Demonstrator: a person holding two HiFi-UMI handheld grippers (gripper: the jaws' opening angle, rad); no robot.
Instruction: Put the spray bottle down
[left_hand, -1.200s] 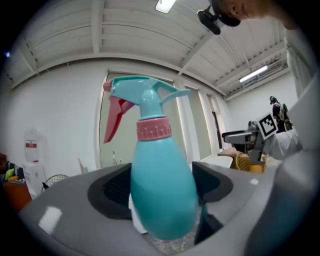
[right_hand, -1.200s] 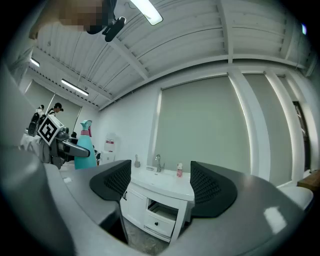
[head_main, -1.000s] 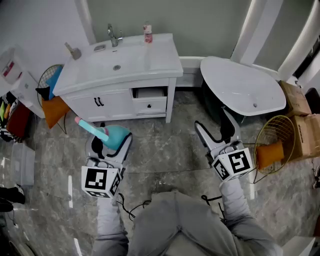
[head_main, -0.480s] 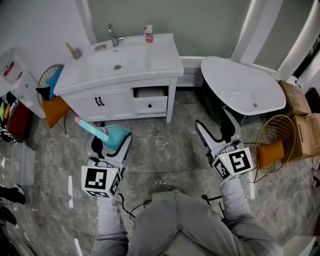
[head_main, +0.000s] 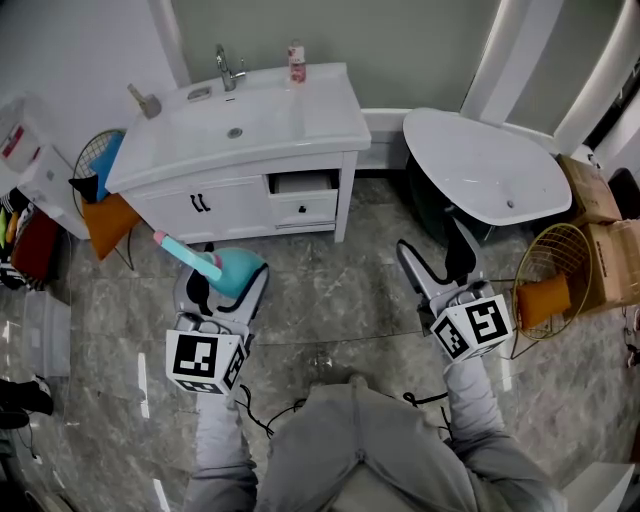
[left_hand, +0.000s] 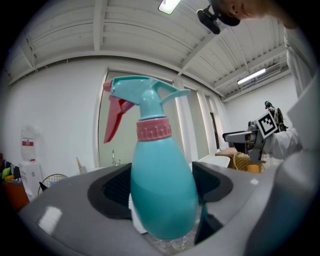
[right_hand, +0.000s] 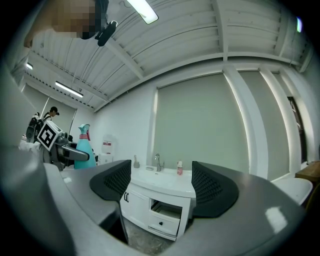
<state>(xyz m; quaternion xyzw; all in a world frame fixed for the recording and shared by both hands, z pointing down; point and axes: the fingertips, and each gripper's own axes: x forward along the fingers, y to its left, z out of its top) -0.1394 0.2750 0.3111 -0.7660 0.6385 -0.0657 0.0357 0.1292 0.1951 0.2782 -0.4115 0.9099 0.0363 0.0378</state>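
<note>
A teal spray bottle (head_main: 228, 272) with a pink collar and pink-red trigger sits between the jaws of my left gripper (head_main: 222, 286), which is shut on its body. The nozzle points up and to the left in the head view. In the left gripper view the spray bottle (left_hand: 160, 195) fills the middle, upright between the two dark pads. My right gripper (head_main: 437, 263) hangs open over the marble floor, nothing between its jaws. In the right gripper view the right gripper (right_hand: 162, 186) frames the white vanity, and the spray bottle (right_hand: 83, 148) shows far left.
A white vanity (head_main: 240, 135) with a sink, a tap and a small bottle (head_main: 296, 63) stands ahead. A white bathtub (head_main: 490, 170) lies to the right. Wire baskets stand at left (head_main: 100, 165) and right (head_main: 545, 290). Cardboard boxes (head_main: 610, 250) are far right. Grey marble floor (head_main: 330, 290) lies below.
Both grippers have shifted slightly to the right and down in the head view. The left gripper still holds the bottle; the right stays open.
</note>
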